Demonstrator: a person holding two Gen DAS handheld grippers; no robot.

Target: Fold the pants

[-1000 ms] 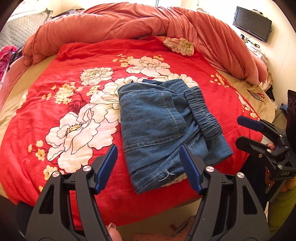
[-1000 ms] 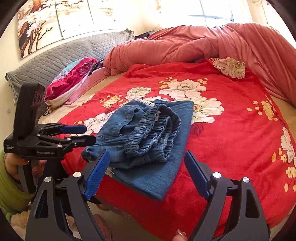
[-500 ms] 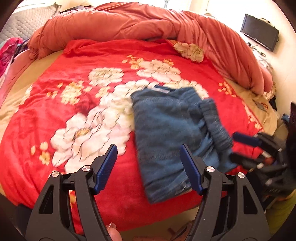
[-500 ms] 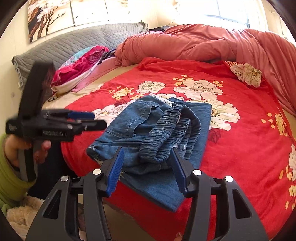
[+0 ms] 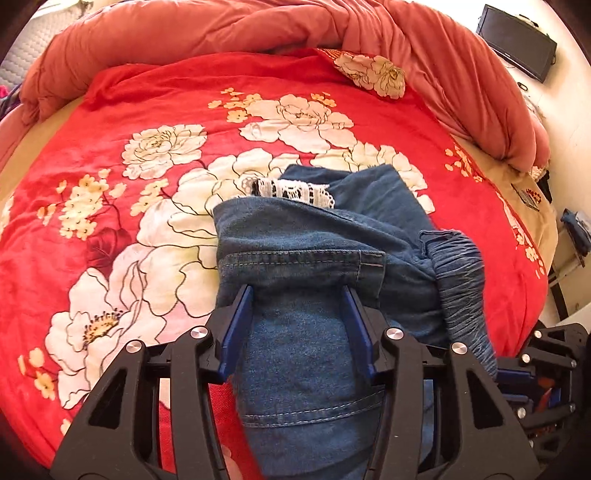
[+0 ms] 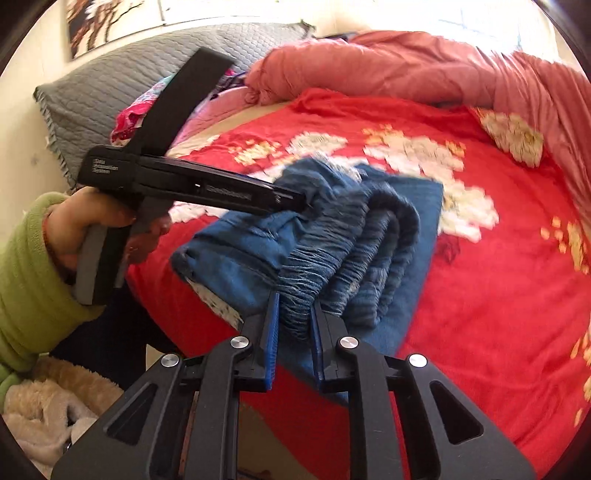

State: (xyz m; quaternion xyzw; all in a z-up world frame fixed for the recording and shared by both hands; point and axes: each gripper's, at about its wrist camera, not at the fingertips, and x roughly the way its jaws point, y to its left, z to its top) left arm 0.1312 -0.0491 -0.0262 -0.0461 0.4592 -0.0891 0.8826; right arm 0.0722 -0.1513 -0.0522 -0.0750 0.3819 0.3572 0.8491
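Folded blue denim pants lie at the near edge of the bed, white lace trim showing at the far fold. My left gripper has the near denim layers bunched between its blue pads. Its jaws are closing and the cloth fills the gap. In the right wrist view the pants look blurred. My right gripper is closing on the gathered elastic waistband, pinched tight between its pads. The left gripper reaches into the pants from the left there.
A red floral blanket covers the bed, with a salmon duvet heaped along the far side. A grey quilted headboard and pink clothes sit far left. A hand in a green sleeve holds the left gripper.
Both grippers moved forward onto the pants and their jaws narrowed. The right went from wide open to pinching the waistband. Denim now sits between the left pads, and the near edge is bunched up.
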